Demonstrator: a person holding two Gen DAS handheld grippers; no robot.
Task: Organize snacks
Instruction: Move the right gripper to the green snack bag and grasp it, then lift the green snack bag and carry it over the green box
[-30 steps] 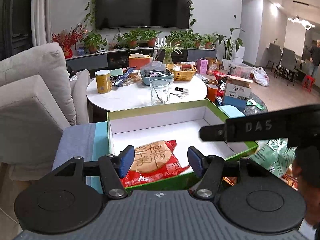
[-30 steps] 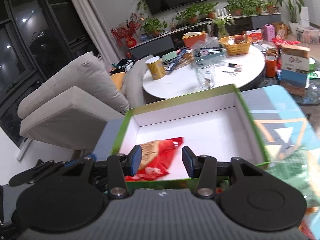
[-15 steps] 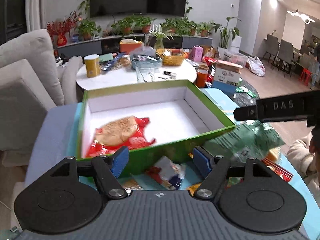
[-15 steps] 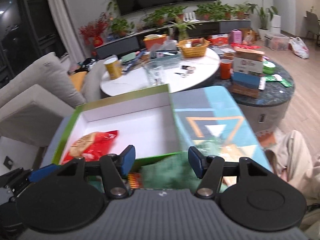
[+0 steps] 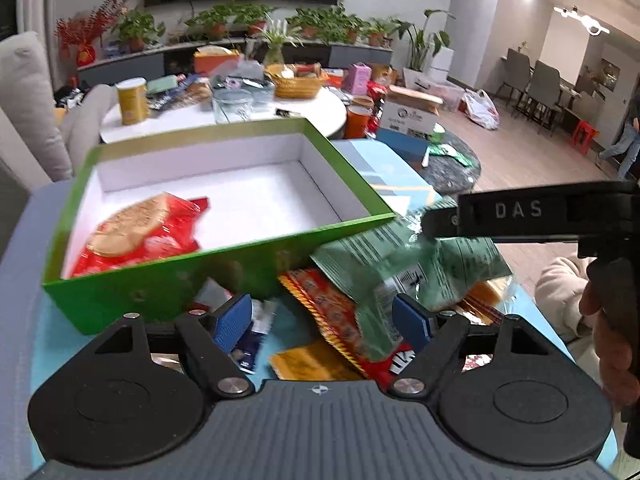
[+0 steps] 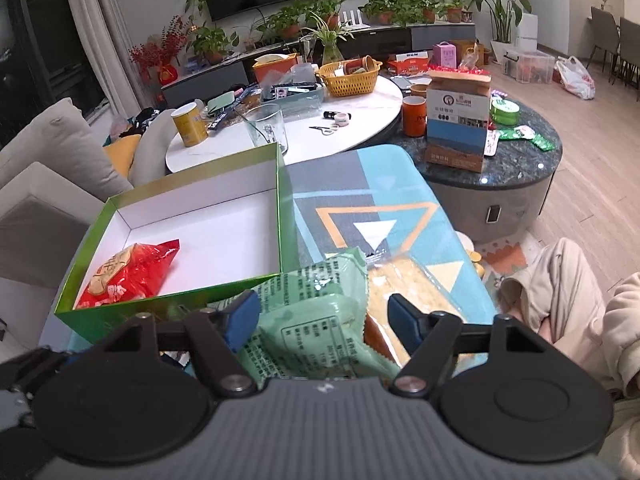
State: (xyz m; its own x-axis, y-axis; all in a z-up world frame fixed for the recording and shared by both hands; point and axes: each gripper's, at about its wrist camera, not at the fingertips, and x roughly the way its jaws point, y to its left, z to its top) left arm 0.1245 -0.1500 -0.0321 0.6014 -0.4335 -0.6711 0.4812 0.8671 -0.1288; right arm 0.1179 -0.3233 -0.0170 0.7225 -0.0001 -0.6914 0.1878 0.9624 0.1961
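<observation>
A green box (image 5: 224, 268) with a white inside sits on the patterned mat (image 6: 380, 208). A red cookie packet (image 5: 136, 232) lies in its left corner, also in the right wrist view (image 6: 124, 276). A pile of snacks lies in front of the box, topped by a green packet (image 5: 400, 264), also in the right wrist view (image 6: 316, 320). My left gripper (image 5: 322, 322) is open above the pile. My right gripper (image 6: 322, 316) is open over the green packet, its jaws on either side of it and apart from it.
A red-orange packet (image 5: 332, 312), a yellow packet (image 5: 308, 364) and a blue wrapper (image 5: 250, 344) lie under the green one. A pale cracker packet (image 6: 404, 292) lies to its right. A cluttered white round table (image 6: 304, 132) and a dark round table (image 6: 516, 160) stand behind. A person's leg (image 6: 556, 292) is at right.
Both grippers have pulled back from over the box toward the snack pile in front of it. The right gripper has come down over the green packet. The box and red packet have not moved.
</observation>
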